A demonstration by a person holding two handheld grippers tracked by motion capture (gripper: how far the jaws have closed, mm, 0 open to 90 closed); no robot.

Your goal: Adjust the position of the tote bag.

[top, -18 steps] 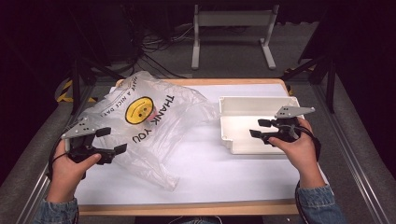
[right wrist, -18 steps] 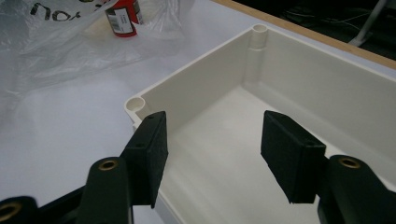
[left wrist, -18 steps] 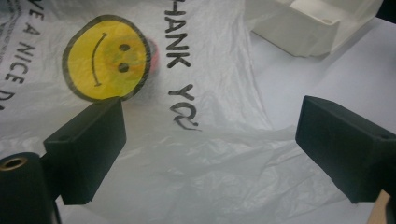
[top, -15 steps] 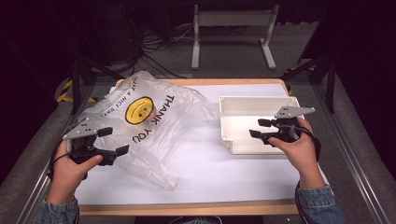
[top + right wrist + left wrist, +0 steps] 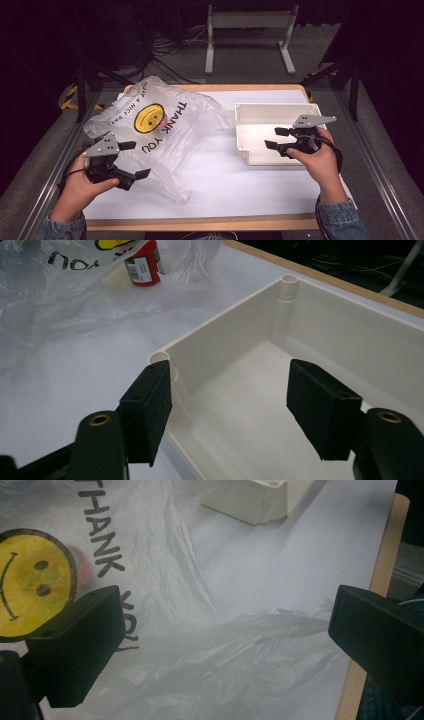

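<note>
Now, going from the left of the high view to the right:

Left gripper (image 5: 131, 160): lower left of the frame, held in the person's left hand (image 5: 82, 187); jaws spread wide, nothing between them, poised over the near edge of the bag.

Plastic bag (image 5: 175, 135): clear and crumpled, left half of the table (image 5: 220, 195), printed with a yellow smiley and "THANK YOU"; in the left gripper view it lies spread beneath both jaws.

Red can (image 5: 143, 263): upper left of the right gripper view, upright at the bag's mouth, partly under the plastic.

White bin (image 5: 260, 117): right of centre, open side up, just beside the bag.

Right gripper (image 5: 276, 138): right of frame, in the person's right hand (image 5: 317, 160); jaws partly open and gripping nothing, hanging over the bin's near corner.
</note>
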